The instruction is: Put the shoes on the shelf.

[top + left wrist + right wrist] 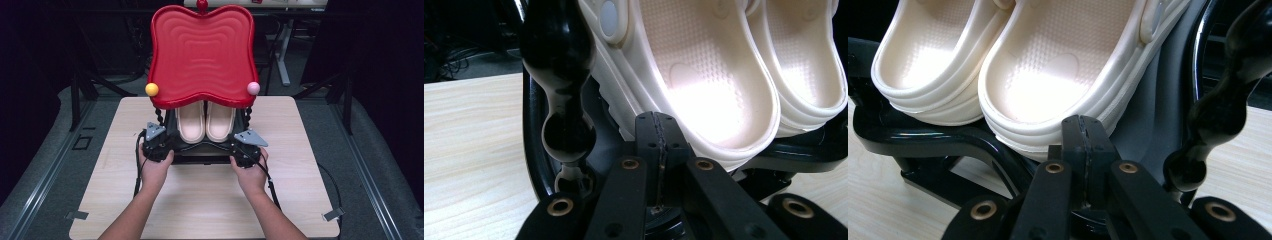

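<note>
Two grippers, left (pixel 156 145) and right (pixel 245 150), both clenched on nothing, flank one black rack (pixel 200 150) mid-worktop (pixel 300 190); two cream, dimple-textured rubber clogs (pixel 206 122) sit beneath its glossy, rippled red top (pixel 200 55)

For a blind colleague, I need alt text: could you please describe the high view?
Two cream slippers sit side by side on the lower shelf of a black rack, under its red wavy-edged top tray, on a light wooden table. A person's hands hold the left gripper and right gripper at the rack's front corners.
</note>
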The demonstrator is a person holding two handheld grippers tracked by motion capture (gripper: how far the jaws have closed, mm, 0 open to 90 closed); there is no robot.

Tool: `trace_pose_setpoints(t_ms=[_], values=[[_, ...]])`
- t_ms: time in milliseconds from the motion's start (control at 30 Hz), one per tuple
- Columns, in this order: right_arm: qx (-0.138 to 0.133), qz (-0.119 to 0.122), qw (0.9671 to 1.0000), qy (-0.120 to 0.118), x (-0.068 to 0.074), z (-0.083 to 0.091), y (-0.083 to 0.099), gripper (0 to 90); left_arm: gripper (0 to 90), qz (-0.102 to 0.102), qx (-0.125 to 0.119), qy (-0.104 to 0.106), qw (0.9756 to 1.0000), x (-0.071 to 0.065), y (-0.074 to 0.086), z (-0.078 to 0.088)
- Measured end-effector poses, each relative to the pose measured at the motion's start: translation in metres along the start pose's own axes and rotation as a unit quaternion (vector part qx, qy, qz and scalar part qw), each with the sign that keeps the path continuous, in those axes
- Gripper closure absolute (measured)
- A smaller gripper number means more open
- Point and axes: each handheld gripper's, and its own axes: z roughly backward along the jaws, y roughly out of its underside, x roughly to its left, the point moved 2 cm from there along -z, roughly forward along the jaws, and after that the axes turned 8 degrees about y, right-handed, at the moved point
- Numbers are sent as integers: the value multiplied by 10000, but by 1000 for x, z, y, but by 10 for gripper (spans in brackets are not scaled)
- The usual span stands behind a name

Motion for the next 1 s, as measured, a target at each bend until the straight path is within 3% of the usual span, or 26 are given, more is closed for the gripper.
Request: trace_pose_setpoints(t_ms=[600,1000], values=[[19,92,9999,-68,-1,4,4,876,891,-32,-30,91,9999,1,3,3],[-34,159,9998,-119,-8,17,3,871,852,-93,-59,104,9999,1,4,15]])
